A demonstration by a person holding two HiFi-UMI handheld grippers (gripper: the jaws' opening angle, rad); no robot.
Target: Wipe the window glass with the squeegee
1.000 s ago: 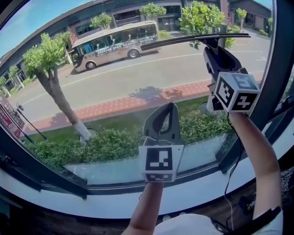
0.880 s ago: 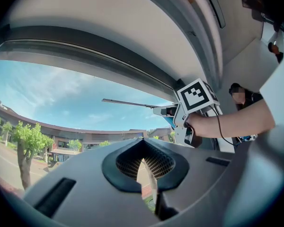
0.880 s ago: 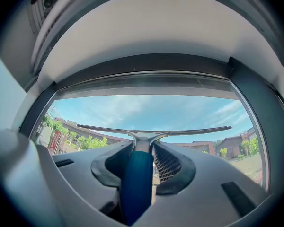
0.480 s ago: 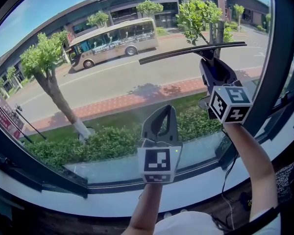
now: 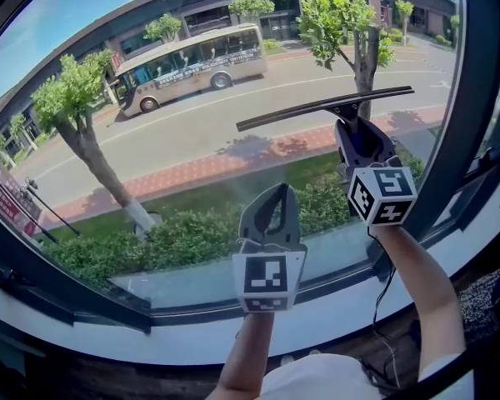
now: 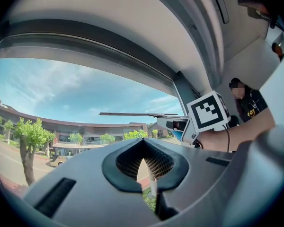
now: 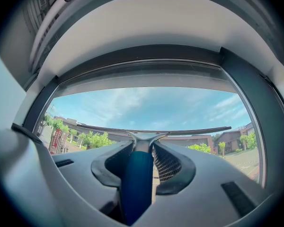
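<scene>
**A:** Where was the squeegee (image 5: 325, 107) at that point?

**B:** Up against the window glass (image 5: 192, 152), on the right part of the pane and about halfway up. Its long black blade lay nearly level, the left end a little lower. The right end sat near the dark window frame (image 5: 454, 140), though I couldn't tell whether it touched.

**A:** And what had hold of it?

**B:** The right gripper (image 5: 356, 137), clamped on the blue handle (image 7: 135, 183). Its own view showed the handle filling the gap between the jaws, with the blade straight ahead across the sky.

**A:** The other one?

**B:** The left gripper (image 5: 280, 193) hung lower, toward the middle of the pane and well apart from the blade. Its jaws were closed together with nothing between them.

**A:** So how would you have carried the stroke through?

**B:** I judged it a downward pull, with a good stretch of glass below it down to the white sill (image 5: 167, 348). I'd have pressed the whole rubber edge evenly and levelled that lower left end so no strip got skipped. Then I'd have held the handle angle steady and drawn it in one unbroken line. The risk I saw was the blade lifting at one end and leaving a streak.
</scene>
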